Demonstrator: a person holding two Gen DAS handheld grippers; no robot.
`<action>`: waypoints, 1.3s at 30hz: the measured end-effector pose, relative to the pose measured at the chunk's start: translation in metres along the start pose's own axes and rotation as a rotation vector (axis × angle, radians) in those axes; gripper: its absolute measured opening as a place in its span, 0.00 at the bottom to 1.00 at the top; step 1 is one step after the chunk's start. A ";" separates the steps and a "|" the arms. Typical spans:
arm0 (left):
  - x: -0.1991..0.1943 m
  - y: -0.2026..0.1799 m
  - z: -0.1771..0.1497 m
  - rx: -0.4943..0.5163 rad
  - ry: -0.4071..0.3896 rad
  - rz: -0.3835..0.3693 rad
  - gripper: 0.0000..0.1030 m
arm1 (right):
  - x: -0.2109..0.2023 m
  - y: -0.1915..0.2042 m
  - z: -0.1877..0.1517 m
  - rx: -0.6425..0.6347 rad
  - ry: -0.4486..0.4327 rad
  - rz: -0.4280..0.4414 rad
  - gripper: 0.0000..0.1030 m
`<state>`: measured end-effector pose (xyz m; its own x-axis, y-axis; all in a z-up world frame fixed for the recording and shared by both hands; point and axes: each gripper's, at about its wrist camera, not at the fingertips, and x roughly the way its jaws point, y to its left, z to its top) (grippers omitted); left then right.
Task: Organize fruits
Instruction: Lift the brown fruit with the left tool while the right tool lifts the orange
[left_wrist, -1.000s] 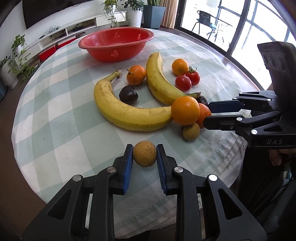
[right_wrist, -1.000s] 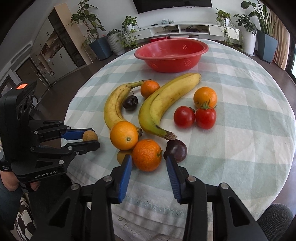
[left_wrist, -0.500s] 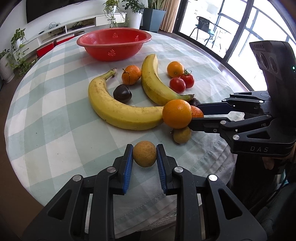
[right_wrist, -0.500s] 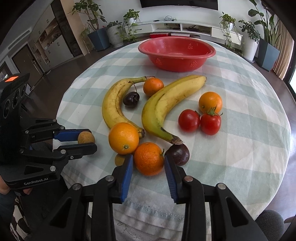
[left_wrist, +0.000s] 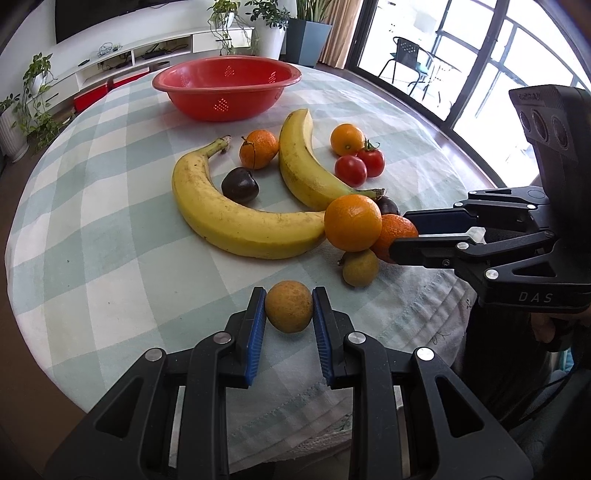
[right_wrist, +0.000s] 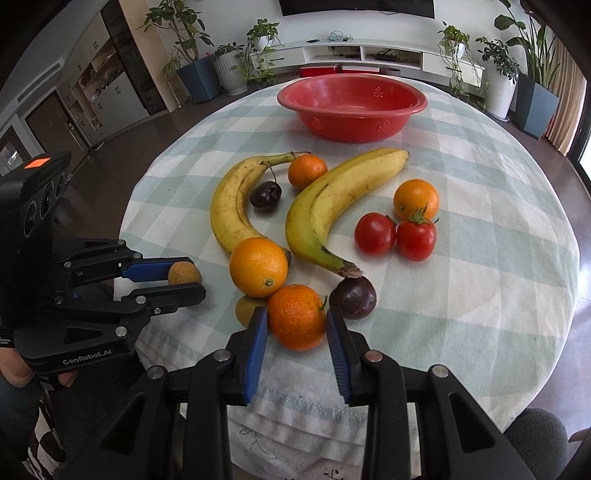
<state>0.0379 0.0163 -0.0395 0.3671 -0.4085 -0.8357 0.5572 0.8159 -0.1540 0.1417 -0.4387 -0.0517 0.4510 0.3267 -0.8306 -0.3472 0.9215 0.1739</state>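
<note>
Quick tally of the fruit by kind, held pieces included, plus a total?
Bananas: 2
Oranges: 4
Tomatoes: 2
Dark fruits: 2
Small tan fruits: 2
Total: 12

The tablecloth was matt woven cloth with a stitched hem. The red bowl at twelve o'clock looked like smooth, perforated plastic. The tomatoes shone glossy; the oranges' skin was finely dimpled.
</note>
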 end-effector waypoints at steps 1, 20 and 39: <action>0.000 0.000 0.000 -0.001 -0.001 0.000 0.23 | -0.001 -0.001 -0.001 0.005 0.000 0.006 0.34; -0.002 -0.005 -0.003 -0.004 -0.007 -0.006 0.23 | -0.010 -0.010 -0.011 0.031 -0.011 0.034 0.34; -0.010 -0.003 -0.001 -0.022 -0.029 0.000 0.23 | -0.018 -0.006 -0.011 0.015 -0.022 0.058 0.34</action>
<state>0.0318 0.0184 -0.0317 0.3885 -0.4195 -0.8204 0.5407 0.8247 -0.1656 0.1266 -0.4528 -0.0434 0.4479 0.3842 -0.8073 -0.3615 0.9037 0.2295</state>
